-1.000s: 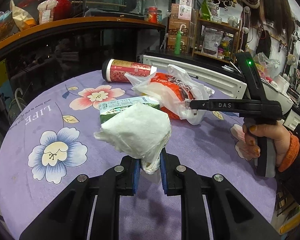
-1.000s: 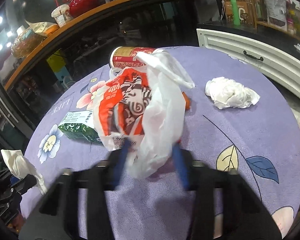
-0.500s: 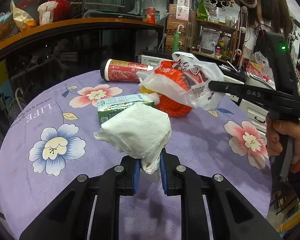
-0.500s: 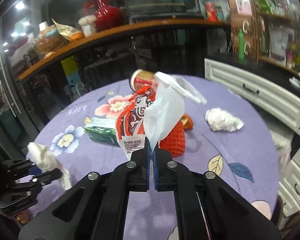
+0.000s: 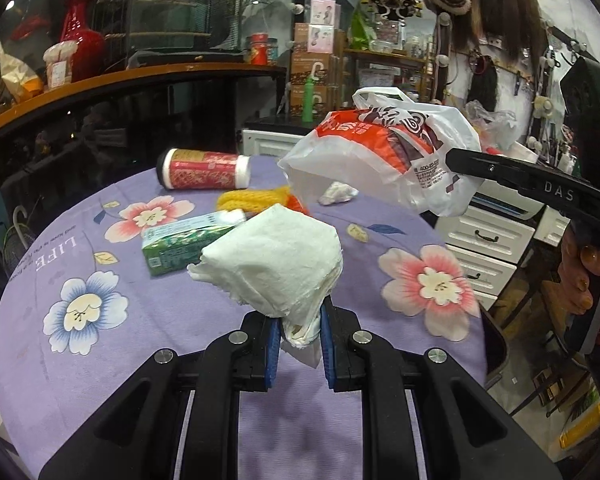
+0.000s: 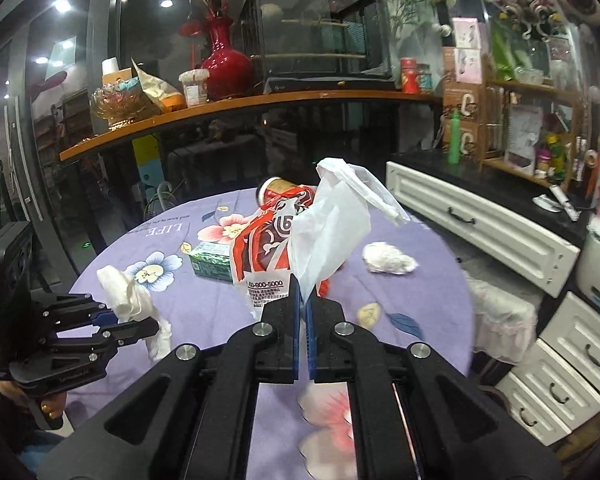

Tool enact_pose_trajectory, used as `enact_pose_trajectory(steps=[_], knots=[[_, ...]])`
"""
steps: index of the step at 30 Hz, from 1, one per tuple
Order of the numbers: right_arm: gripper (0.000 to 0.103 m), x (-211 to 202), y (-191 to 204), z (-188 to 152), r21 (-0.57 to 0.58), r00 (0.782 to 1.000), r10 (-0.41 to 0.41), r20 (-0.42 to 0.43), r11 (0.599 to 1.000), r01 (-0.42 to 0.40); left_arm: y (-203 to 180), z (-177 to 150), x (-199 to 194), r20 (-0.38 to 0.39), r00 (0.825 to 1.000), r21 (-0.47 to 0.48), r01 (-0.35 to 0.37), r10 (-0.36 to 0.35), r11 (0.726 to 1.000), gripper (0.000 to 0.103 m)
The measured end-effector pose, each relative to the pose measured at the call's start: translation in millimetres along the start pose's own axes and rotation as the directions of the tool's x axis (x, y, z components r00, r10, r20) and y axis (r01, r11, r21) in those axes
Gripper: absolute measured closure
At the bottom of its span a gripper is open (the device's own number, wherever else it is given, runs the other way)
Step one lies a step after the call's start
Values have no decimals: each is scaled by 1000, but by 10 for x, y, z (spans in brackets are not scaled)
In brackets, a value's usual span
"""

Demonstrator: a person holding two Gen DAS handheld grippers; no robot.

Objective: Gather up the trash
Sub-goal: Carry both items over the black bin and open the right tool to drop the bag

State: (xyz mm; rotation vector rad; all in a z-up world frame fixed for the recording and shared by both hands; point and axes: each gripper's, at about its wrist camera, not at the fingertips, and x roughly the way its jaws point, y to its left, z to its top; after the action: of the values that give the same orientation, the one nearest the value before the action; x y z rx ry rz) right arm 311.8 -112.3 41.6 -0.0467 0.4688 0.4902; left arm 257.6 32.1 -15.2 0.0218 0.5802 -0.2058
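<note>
Your right gripper [image 6: 302, 300] has lifted the plastic bag [image 5: 380, 160] off the bench [image 5: 140, 320], jaws pinched on it; left gripper [image 5: 296, 340] clamps the tissue [image 5: 276, 264], bag mouth at one o'clock.

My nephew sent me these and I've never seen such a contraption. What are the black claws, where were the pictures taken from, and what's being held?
No robot: a person holds two black hand-held grippers, each with a camera looking along its fingers. The left gripper pinches a crumpled white tissue. The right gripper pinches a red-and-white plastic bag, lifted above the purple flowered tablecloth. On the cloth lie a green carton, a red cylindrical can, something yellow and knitted and another white tissue wad.
</note>
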Motion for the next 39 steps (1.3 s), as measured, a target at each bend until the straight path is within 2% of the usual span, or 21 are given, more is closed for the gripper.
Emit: enact_pose_trajectory(steps=[11, 20, 25, 31, 39], knots=[[100, -738, -492, -439, 40, 992, -126, -2, 991, 126, -753, 52, 51, 2, 990, 63, 144, -144, 988, 86], [100, -1199, -962, -899, 107, 970, -236, -64, 964, 242, -1389, 19, 228, -49, 965, 112, 263, -259, 958, 86], [100, -1296, -1150, -1102, 130, 958, -270, -100, 951, 281, -1638, -44, 325, -81, 955, 131, 295, -287, 946, 86], [100, -1242, -1335, -1351, 168, 949, -268, -165, 941, 294, -1845, -121, 422, -118, 944, 148, 322, -307, 935, 86], [100, -632, -1490, -1928, 197, 922, -225, -315, 935, 296, -2019, -276, 545, -175, 935, 177, 337, -308, 924, 86]])
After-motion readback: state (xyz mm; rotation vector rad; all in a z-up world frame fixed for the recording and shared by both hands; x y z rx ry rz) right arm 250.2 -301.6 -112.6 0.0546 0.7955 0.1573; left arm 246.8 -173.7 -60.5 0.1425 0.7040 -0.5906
